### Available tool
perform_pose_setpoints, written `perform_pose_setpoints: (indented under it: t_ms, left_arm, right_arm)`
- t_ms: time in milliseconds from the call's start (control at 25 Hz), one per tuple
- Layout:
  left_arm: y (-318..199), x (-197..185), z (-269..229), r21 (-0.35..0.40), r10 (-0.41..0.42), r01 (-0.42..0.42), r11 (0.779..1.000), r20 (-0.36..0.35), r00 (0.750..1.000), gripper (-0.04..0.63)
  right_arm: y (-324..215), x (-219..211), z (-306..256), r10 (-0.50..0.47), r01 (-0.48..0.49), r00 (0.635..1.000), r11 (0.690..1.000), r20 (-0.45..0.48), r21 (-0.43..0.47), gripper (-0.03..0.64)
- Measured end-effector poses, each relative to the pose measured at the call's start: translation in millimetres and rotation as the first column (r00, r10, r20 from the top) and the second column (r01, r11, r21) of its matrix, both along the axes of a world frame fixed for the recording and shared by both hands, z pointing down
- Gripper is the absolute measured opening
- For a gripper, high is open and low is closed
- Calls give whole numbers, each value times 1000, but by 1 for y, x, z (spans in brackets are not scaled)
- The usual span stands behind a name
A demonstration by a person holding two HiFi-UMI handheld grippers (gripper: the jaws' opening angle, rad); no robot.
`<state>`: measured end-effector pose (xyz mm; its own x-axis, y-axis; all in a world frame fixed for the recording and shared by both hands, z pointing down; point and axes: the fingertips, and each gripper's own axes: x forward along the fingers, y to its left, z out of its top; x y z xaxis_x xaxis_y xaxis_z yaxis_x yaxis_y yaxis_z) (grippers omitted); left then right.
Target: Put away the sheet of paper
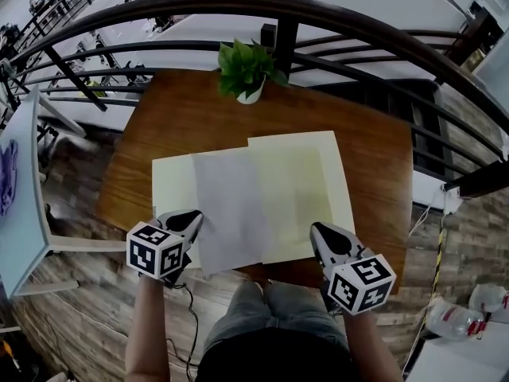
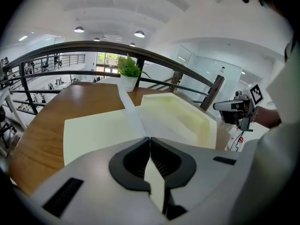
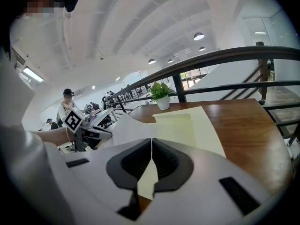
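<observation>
Sheet of paper (image 1: pixel 306 185): pale yellow, flat on wooden table (image 1: pixel 374 153), on my side of the potted plant (image 1: pixel 245 70). A whiter leaf (image 1: pixel 227 213) overlaps it. My left gripper (image 1: pixel 194 218) pinches the paper's left corner farthest from the plant; my right gripper (image 1: pixel 316 229) pinches the right.

- The table (image 1: pixel 175 126): brown wood, smooth, with a soft sheen.
- The sheet of paper (image 1: pixel 231 205) at the centre: thin white paper, matt, slightly see-through.
- The yellow sheets (image 1: pixel 306 189) on either side of the centre: pale, matt paper.
- The left gripper (image 1: pixel 193 216) and right gripper (image 1: pixel 318 231): grey matt plastic shells with black ribbed pads.
- The railing (image 1: pixel 318 14) along the top: dark, smooth, faintly glossy.
- The pot (image 1: pixel 251 95): white, glossy.
- The floor (image 1: pixel 71 309) at lower left: grainy wood planks.
</observation>
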<state>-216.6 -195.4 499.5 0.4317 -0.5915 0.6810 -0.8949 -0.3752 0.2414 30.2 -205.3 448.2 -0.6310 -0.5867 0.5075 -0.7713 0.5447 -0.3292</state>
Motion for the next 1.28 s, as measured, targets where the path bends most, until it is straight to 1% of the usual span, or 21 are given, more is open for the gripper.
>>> perform_pose_setpoints:
  t_ms: [200,360,480,600,760,920,1280]
  left_arm:
    - [-4,6,10,-26,17,-18,1000,-16,1000,21]
    - [-7,13,14,-46,-15,11,999,-89,996,21]
    - [-11,19,18,-55,-14,9,998,-96,995,21]
    - [-15,26,19,-65,-25,17,998,-125,992,21]
    - [-26,34,18,-71,-48,38,997,-142,989,21]
    - [-38,44,16,-77,-70,57,995,-180,981,21]
    - [-51,82,23,-109,-27,4,994,-213,977,22]
  right_arm:
    - [-2,1,4,2,-2,1000,1000,-1,-11,29]
    - [-6,2,6,6,-6,1000,1000,1,-15,29]
    - [-9,3,7,10,-10,1000,1000,1,-15,29]
    - [-11,6,7,18,-18,1000,1000,3,-16,29]
    - [-14,10,6,24,-24,1000,1000,0,-18,29]
    - [-19,15,6,27,-27,1000,999,1,-17,29]
    - [-27,29,10,38,-38,999,999,3,-28,29]
